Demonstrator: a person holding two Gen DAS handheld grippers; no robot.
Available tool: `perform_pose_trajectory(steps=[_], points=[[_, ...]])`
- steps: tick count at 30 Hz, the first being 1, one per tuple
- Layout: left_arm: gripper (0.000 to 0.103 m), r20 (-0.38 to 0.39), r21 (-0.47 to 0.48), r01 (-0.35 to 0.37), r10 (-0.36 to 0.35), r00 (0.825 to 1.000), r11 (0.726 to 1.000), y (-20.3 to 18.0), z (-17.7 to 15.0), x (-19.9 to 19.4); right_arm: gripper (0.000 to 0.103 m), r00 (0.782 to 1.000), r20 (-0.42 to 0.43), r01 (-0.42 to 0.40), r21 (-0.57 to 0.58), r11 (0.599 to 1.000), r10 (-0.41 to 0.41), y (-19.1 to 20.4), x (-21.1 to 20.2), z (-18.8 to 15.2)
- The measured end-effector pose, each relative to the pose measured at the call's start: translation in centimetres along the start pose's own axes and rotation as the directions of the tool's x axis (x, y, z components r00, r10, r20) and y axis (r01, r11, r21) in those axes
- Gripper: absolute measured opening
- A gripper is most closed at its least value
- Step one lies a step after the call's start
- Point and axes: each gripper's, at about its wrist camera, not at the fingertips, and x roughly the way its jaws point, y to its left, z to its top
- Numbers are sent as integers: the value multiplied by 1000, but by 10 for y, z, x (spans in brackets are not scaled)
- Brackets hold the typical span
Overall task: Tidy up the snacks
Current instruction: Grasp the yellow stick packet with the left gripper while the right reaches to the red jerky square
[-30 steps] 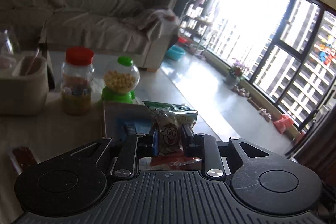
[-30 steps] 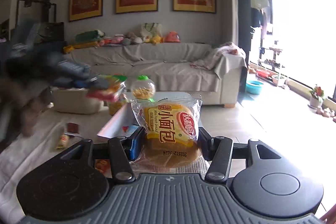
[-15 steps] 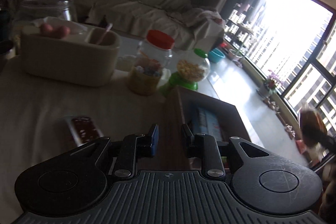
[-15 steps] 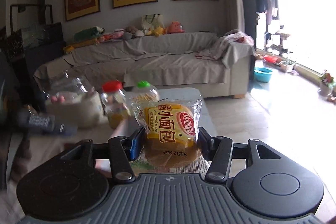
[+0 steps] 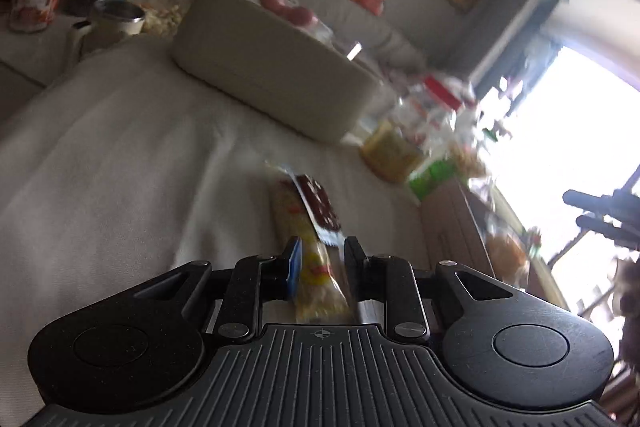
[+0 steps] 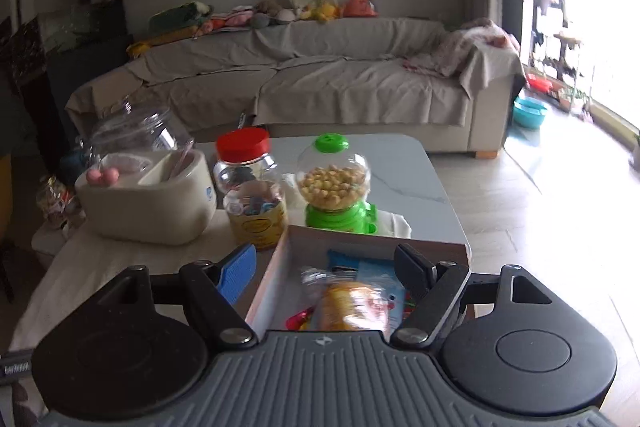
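My right gripper is open wide above a white-walled snack box. The yellow bread packet lies in the box between the fingers, blurred, on other snacks including a blue packet. My left gripper is low over the white cloth, its jaws narrowly apart around a yellow snack stick packet that lies on the cloth; whether the pads touch it is unclear. A dark red-brown snack bar lies beside the stick. The box's side shows in the left wrist view.
On the table behind the box stand a red-lidded jar, a green gumball-style dispenser, a cream tub and a clear glass jar. A covered sofa stands behind. The table's right edge drops to the tiled floor.
My right gripper opened and let go of the bread packet into the box. My left gripper, empty half a second ago, swung left and down to the snack stick on the cloth.
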Motion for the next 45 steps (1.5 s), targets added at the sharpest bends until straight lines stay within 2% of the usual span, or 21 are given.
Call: perform_pose_trajectory(steps=[2,4,8,11,17,21,25,28,32,36,39,45], points=[[26,43,-22,38,-37,998,999,10,-7,6,77,999,26,-42,-62,997,44,22,-4,-9],[26,59,14,47,-47,997,999,13,-13,10,77,995,40,-83,-127,988,88,45,-2,-19],[26,18,37,47,-48,999,998,7,-13,21,77,982,7,-185,-176,967,190,83,-1,-51],[27,-4,2,48,-48,999,999,13,-13,23,77,971,0,-233,-192,953,237,102,-11,-81],[28,-27,-57,84,-85,996,995,24,-18,22,77,991,-41,-130,-92,987,127,121,-21,-117],[29,-29,-72,93,-96,995,993,26,-19,25,77,992,-67,-111,-117,987,103,118,-15,-118],[32,-18,-27,70,-70,997,997,19,-21,26,77,985,-45,-168,-61,984,165,103,-8,-115],[36,-11,21,49,-49,999,999,11,-23,28,77,976,-65,-214,-78,974,209,97,-7,-114],[39,-10,44,30,-29,1000,999,7,-23,28,77,987,-26,-161,-121,980,159,93,-26,-115],[39,-24,116,-19,22,999,993,-6,-20,27,77,995,9,-97,22,995,97,76,-41,-130],[39,-32,181,-78,85,996,980,-17,-18,24,77,992,-44,-114,88,990,118,63,-40,-144],[39,-89,128,-120,132,987,984,-23,-6,27,77,990,-72,-112,92,989,119,47,-34,-149]])
